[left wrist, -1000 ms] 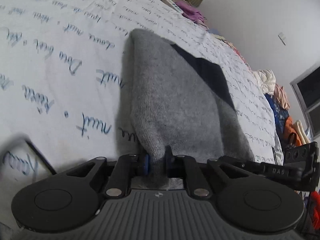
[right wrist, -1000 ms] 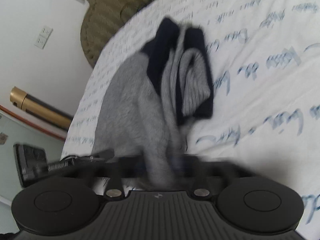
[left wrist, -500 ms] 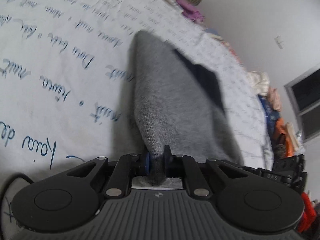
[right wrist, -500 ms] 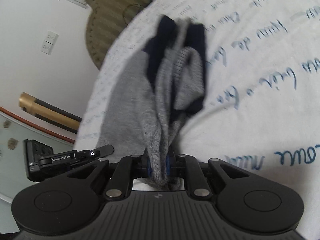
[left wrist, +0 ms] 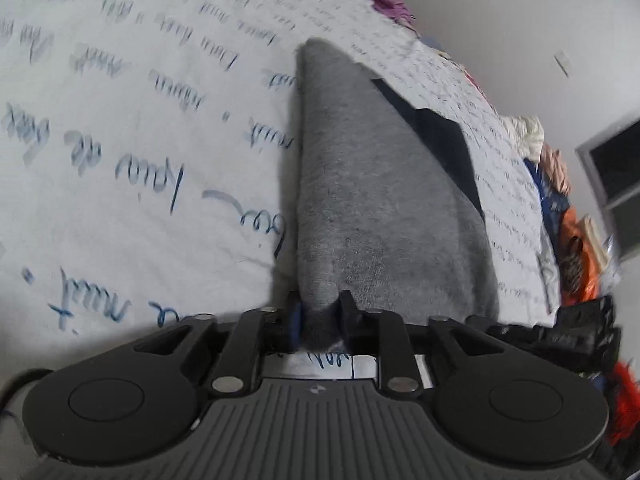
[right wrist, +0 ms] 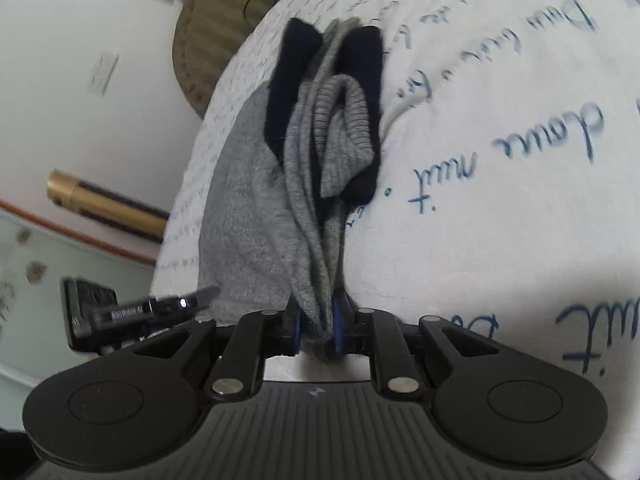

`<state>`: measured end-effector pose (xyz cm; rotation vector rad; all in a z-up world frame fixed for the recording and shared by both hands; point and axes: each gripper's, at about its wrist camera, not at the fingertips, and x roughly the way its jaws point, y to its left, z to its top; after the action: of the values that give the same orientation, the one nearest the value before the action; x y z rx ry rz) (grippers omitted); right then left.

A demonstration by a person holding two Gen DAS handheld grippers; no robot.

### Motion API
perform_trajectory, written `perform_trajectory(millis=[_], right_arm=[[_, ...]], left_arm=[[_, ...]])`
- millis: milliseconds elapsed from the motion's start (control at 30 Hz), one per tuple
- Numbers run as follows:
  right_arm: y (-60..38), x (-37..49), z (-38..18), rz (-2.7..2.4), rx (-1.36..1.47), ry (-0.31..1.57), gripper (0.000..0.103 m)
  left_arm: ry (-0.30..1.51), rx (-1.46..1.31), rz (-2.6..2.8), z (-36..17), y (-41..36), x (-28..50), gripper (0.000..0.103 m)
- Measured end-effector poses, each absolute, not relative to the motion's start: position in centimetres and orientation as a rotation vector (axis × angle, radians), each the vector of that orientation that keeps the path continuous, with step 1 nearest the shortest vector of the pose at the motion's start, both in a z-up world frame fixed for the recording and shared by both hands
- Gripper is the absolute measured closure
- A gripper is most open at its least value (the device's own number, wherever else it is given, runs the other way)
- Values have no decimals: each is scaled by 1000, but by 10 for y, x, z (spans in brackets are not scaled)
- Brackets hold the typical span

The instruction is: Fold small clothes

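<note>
A grey sock with black heel patches [left wrist: 372, 184] hangs stretched between my two grippers above a white bedsheet with blue handwriting [left wrist: 120, 120]. My left gripper [left wrist: 319, 320] is shut on its smooth grey toe end. My right gripper [right wrist: 316, 326] is shut on the bunched ribbed cuff end of the sock [right wrist: 320, 152]. Black patches show on both sides of the ribbed part in the right wrist view. The other gripper shows at the right edge of the left wrist view [left wrist: 576, 332] and at the left of the right wrist view [right wrist: 132, 308].
The sheet [right wrist: 500, 160] covers the bed. A pile of clothes [left wrist: 560, 200] lies at the bed's far right. An olive cushion [right wrist: 224, 20] sits at the bed's head, and a gold and black tube [right wrist: 104, 208] lies by the wall.
Both grippers keep their hold on the sock. The printed words on the sheet have shifted in both views, so both grippers have moved together over the bed.
</note>
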<state>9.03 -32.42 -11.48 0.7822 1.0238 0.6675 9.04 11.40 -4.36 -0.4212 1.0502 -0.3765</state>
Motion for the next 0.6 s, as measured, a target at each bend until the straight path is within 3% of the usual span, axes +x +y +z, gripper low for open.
perform_trajectory(millis=[67, 200, 400, 600], right_arm=[[-330, 90, -102, 658, 765, 992, 80], [-350, 99, -57, 570, 692, 838, 43], [-296, 160, -4, 476, 448, 656, 43], [-215, 226, -34, 486, 141, 789, 45]], left_arm=[[953, -265, -314, -17, 108, 83, 43], [657, 67, -221, 28, 70, 66, 34], [575, 203, -314, 0, -15, 75, 32], [647, 228, -318, -43, -24, 77, 21]])
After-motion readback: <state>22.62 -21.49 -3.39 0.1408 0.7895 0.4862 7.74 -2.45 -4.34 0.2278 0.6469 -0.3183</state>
